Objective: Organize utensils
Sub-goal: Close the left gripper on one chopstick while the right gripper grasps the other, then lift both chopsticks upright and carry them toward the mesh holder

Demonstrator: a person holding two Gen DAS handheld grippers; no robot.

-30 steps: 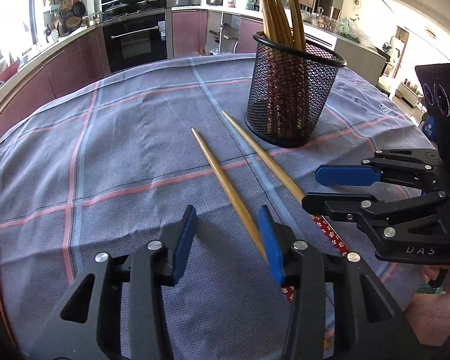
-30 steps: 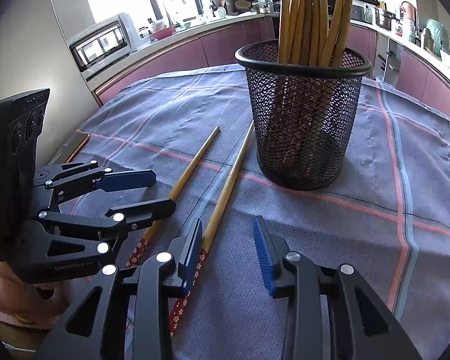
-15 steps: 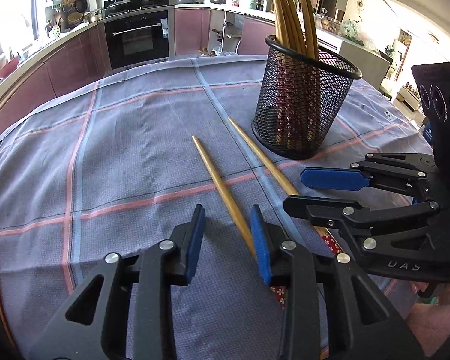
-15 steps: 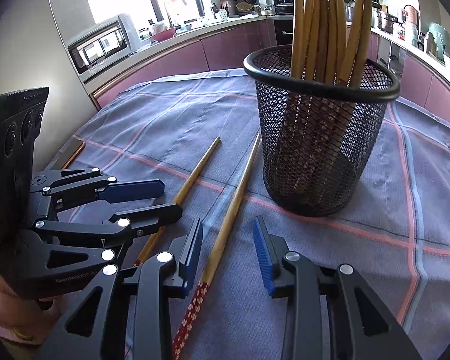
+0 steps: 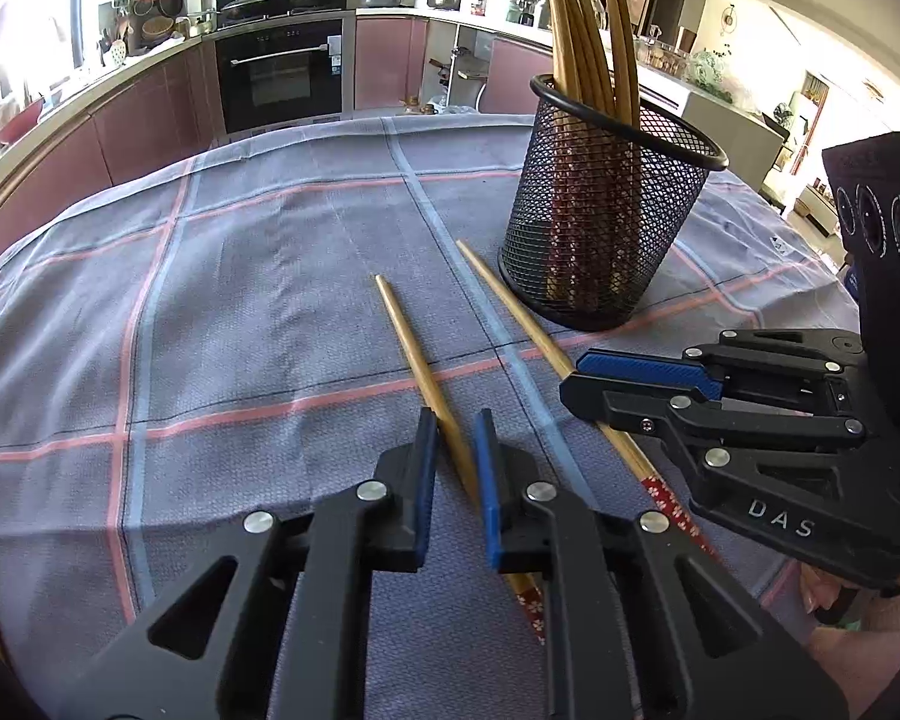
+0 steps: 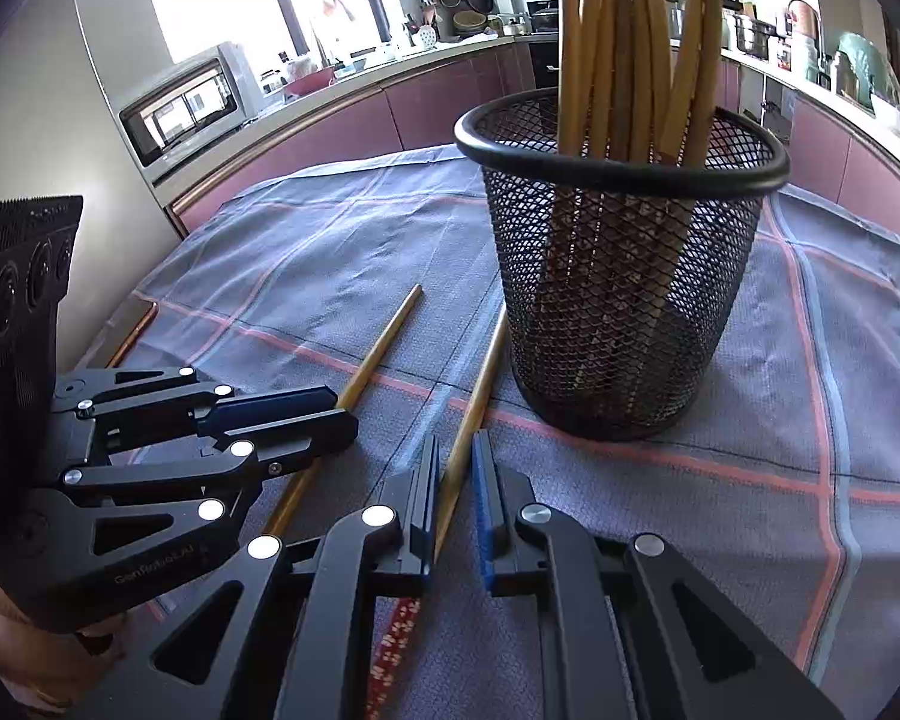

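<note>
Two bamboo chopsticks with red patterned ends lie side by side on the checked cloth. My left gripper (image 5: 455,429) straddles the left chopstick (image 5: 414,354); its jaws are narrowed around it with small gaps. My right gripper (image 6: 455,453) straddles the right chopstick (image 6: 480,384) the same way, jaws close but not clamped. The right chopstick also shows in the left wrist view (image 5: 510,306), and the left chopstick in the right wrist view (image 6: 378,354). A black mesh holder (image 5: 606,228) with several chopsticks stands just beyond; it also shows in the right wrist view (image 6: 624,276).
The grey cloth with pink and blue lines (image 5: 210,312) covers the table. A copper table edge (image 6: 132,330) shows at the left. Kitchen counters, an oven (image 5: 282,72) and a toaster oven (image 6: 180,108) stand behind.
Both grippers moved forward and down over the chopsticks. Both pairs of jaws narrowed from wide open to close around a chopstick each.
</note>
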